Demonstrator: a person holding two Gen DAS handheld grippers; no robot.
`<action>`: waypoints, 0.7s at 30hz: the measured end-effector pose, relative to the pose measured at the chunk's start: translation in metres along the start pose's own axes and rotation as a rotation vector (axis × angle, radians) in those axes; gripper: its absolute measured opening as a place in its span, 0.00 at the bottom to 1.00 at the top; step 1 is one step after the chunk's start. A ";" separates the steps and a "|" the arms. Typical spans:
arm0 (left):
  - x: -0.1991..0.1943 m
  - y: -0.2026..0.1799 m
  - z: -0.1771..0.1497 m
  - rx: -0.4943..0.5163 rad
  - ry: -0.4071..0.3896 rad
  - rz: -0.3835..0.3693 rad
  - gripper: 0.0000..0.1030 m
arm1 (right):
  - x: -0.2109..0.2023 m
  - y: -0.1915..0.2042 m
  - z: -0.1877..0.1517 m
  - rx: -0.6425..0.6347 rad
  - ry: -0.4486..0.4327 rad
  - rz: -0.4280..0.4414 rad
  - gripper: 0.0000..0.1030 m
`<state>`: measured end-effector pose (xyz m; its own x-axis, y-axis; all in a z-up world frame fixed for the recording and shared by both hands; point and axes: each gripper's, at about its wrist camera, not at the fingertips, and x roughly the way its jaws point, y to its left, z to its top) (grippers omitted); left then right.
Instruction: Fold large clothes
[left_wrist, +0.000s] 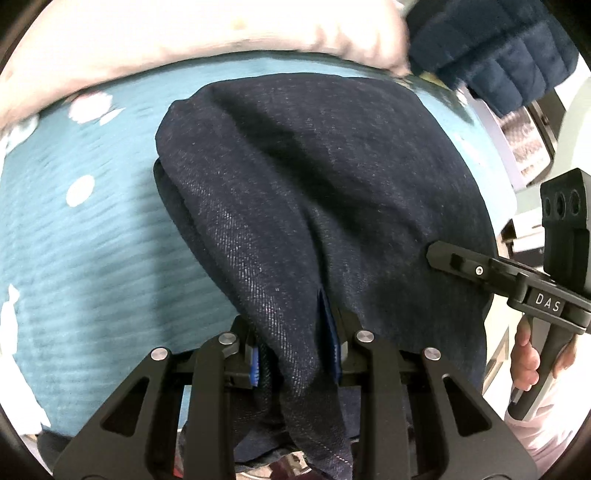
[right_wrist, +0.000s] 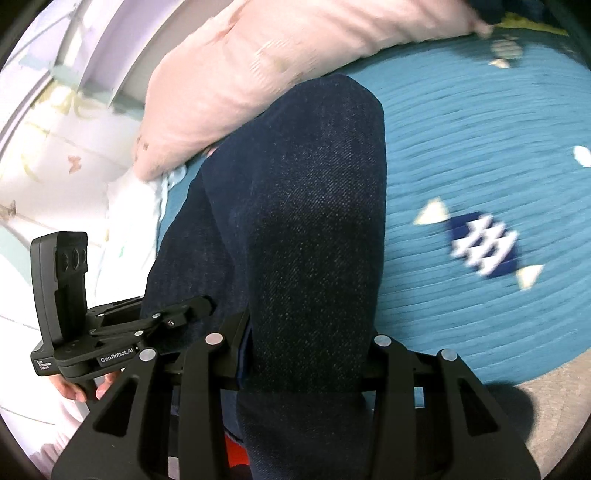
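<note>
A large dark denim garment (left_wrist: 314, 184) hangs folded over a teal bedspread (left_wrist: 92, 258), held up at two points. In the left wrist view my left gripper (left_wrist: 295, 354) is shut on a bunched edge of the denim, which drapes down between its blue pads. My right gripper (left_wrist: 436, 256) reaches in from the right, its tip against the cloth. In the right wrist view the right gripper (right_wrist: 306, 354) is shut on a thick fold of the denim (right_wrist: 303, 203). The left gripper (right_wrist: 195, 308) grips the same garment at its left edge.
A pink pillow (right_wrist: 277, 66) lies along the far side of the teal bedspread (right_wrist: 480, 129), touching the denim's far end. A navy quilted item (left_wrist: 498, 48) sits at the upper right. A hand (left_wrist: 524, 362) holds the right gripper's handle. Floor shows beyond the bed's edge (right_wrist: 546, 398).
</note>
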<state>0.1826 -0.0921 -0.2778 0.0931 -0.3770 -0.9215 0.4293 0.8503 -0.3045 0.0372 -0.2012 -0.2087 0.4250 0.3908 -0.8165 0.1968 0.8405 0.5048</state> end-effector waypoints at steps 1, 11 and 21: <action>0.007 -0.017 0.009 0.019 0.004 -0.005 0.25 | -0.009 -0.010 0.004 0.004 -0.007 -0.008 0.35; 0.072 -0.175 0.100 0.156 0.004 -0.067 0.25 | -0.111 -0.136 0.066 0.013 -0.089 -0.089 0.35; 0.185 -0.272 0.173 0.194 0.065 -0.115 0.25 | -0.144 -0.283 0.120 -0.030 -0.083 -0.141 0.35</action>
<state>0.2389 -0.4567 -0.3237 -0.0219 -0.4379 -0.8988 0.5986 0.7143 -0.3626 0.0263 -0.5405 -0.2006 0.4667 0.2368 -0.8521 0.2335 0.8963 0.3769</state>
